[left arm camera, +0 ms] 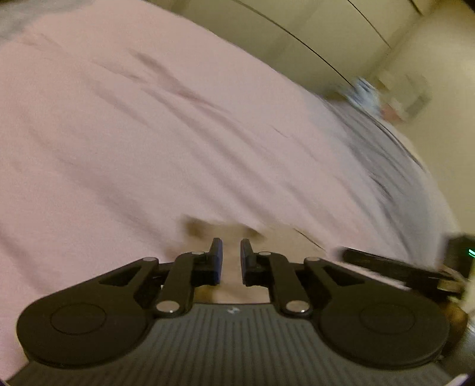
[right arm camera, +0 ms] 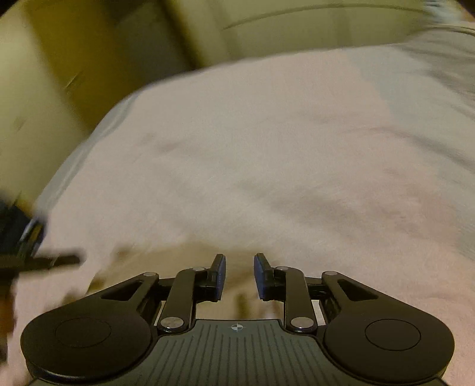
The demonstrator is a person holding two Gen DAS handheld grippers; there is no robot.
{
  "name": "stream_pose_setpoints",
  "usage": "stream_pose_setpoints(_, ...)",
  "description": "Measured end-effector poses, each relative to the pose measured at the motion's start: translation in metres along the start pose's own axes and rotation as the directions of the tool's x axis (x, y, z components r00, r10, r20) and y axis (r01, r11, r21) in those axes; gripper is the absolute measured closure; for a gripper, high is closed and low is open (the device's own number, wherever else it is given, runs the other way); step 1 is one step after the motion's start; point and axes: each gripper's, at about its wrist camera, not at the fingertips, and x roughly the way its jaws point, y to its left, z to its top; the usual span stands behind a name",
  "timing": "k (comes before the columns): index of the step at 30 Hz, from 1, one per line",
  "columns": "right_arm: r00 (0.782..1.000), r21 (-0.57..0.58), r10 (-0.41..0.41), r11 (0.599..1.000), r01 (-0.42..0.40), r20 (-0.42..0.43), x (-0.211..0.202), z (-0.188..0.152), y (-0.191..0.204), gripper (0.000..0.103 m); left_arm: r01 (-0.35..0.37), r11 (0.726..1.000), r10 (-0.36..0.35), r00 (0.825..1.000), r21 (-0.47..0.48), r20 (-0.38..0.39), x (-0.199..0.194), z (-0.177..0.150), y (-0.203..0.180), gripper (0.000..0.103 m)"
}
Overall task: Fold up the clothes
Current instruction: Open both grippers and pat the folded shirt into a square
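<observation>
A wide pale pink cloth (left arm camera: 154,124) lies spread over a bed and fills most of both views (right arm camera: 267,154). A blurred tan patch of fabric (left arm camera: 219,228) shows just ahead of my left gripper (left arm camera: 231,255), whose jaws stand a narrow gap apart with nothing pinched between the pads. The same tan fabric (right arm camera: 178,255) lies under and ahead of my right gripper (right arm camera: 239,273), which is open wider and also empty. Each gripper sees the other's dark finger: the right one at the left view's right edge (left arm camera: 386,267), the left one at the right view's left edge (right arm camera: 44,261).
A grey-striped fabric (left arm camera: 383,160) runs along the bed's far right side. Beyond the bed stand cream cabinet doors (left arm camera: 297,26) and a wall (right arm camera: 59,59). A small blurred blue and white object (left arm camera: 363,89) sits past the bed's far edge.
</observation>
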Motion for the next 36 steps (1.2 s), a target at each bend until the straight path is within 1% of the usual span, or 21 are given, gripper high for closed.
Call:
stream_pose_setpoints(3,0.999,-0.089,-0.028,0.996,0.024,-0.040,0.022,-0.007,0.018,0.078,-0.016,0.998,0.019,0.998,0.053,-0.054,0.033,-0.003,-0.008,0.094)
stream_pose_setpoints(5,0.997,-0.055,-0.066,0.997,0.063,-0.050,0.043,-0.004,0.012,0.078,-0.038,0.996,0.044,0.996,0.080,-0.074,0.053,-0.003,-0.009,0.095)
stream_pose_setpoints(7,0.996,-0.011,-0.086,0.996,0.086,-0.037,0.052,0.000,0.005,0.078,-0.089,0.993,0.093,0.995,0.078,-0.044,0.063,0.001,0.000,0.102)
stream_pose_setpoints(9,0.995,0.030,-0.096,0.995,0.096,-0.010,0.051,0.005,-0.002,0.078,-0.115,0.992,0.115,0.993,0.054,0.012,0.055,0.007,0.004,0.101)
stream_pose_setpoints(11,0.993,0.039,-0.115,0.993,0.114,0.026,0.030,0.005,-0.002,0.078,-0.153,0.987,0.150,0.987,0.043,0.063,0.041,0.011,0.004,0.098)
stream_pose_setpoints(13,0.991,0.020,-0.129,0.992,0.128,0.042,0.012,0.002,0.001,0.078,-0.158,0.987,0.154,0.984,0.040,0.088,0.020,0.009,0.001,0.098)
stream_pose_setpoints(14,0.991,0.003,-0.127,0.992,0.127,0.043,0.002,-0.001,0.004,0.078,-0.144,0.989,0.139,0.986,0.042,0.093,0.008,0.004,-0.003,0.098)
stream_pose_setpoints(17,0.995,-0.061,-0.091,0.994,0.093,0.026,-0.026,-0.021,0.027,0.078,-0.104,0.991,0.099,0.993,0.083,0.069,-0.024,-0.019,-0.022,0.098)
stream_pose_setpoints(19,0.997,-0.105,-0.074,0.992,0.076,0.020,-0.043,-0.043,0.047,0.078,-0.073,0.991,0.068,0.997,0.114,0.046,-0.042,-0.044,-0.034,0.099)
stream_pose_setpoints(20,0.997,-0.129,-0.072,0.989,0.074,0.019,-0.049,-0.055,0.057,0.078,-0.074,0.989,0.072,0.997,0.125,0.022,-0.045,-0.059,-0.038,0.099)
stream_pose_setpoints(21,0.996,-0.160,-0.084,0.984,0.085,0.014,-0.052,-0.068,0.067,0.078,-0.091,0.987,0.094,0.996,0.131,-0.014,-0.043,-0.076,-0.038,0.099)
stream_pose_setpoints(23,0.987,-0.220,-0.157,0.964,0.146,-0.034,-0.044,-0.095,0.079,0.078,-0.152,0.982,0.161,0.984,0.111,-0.071,-0.032,-0.099,-0.030,0.101)
stream_pose_setpoints(24,0.979,-0.241,-0.197,0.954,0.179,-0.053,-0.039,-0.106,0.083,0.078,-0.166,0.982,0.173,0.982,0.093,-0.070,-0.033,-0.105,-0.027,0.101)
stream_pose_setpoints(26,0.972,-0.225,-0.230,0.950,0.216,-0.040,-0.041,-0.108,0.088,0.078,-0.168,0.983,0.171,0.985,0.071,-0.038,-0.044,-0.108,-0.029,0.101)
stream_pose_setpoints(30,0.973,-0.159,-0.228,0.960,0.230,0.034,-0.069,-0.096,0.100,0.078,-0.174,0.982,0.172,0.985,0.075,0.031,-0.076,-0.106,-0.049,0.101)
stream_pose_setpoints(32,0.975,-0.139,-0.216,0.965,0.221,0.044,-0.079,-0.097,0.106,0.078,-0.171,0.983,0.170,0.985,0.066,0.017,-0.080,-0.114,-0.051,0.100)
stream_pose_setpoints(33,0.975,-0.131,-0.223,0.966,0.223,0.012,-0.076,-0.103,0.108,0.078,-0.186,0.980,0.188,0.982,0.064,-0.012,-0.078,-0.120,-0.047,0.100)
stream_pose_setpoints(34,0.969,-0.121,-0.243,0.964,0.235,-0.049,-0.068,-0.110,0.108,0.078,-0.213,0.976,0.216,0.975,0.056,-0.051,-0.073,-0.125,-0.044,0.099)
stream_pose_setpoints(35,0.959,-0.113,-0.261,0.962,0.249,-0.110,-0.060,-0.117,0.107,0.078,-0.249,0.967,0.252,0.962,0.043,-0.100,-0.067,-0.131,-0.040,0.098)
stream_pose_setpoints(36,0.950,-0.100,-0.273,0.961,0.259,-0.155,-0.056,-0.121,0.108,0.078,-0.272,0.962,0.273,0.953,0.020,-0.134,-0.065,-0.134,-0.037,0.098)
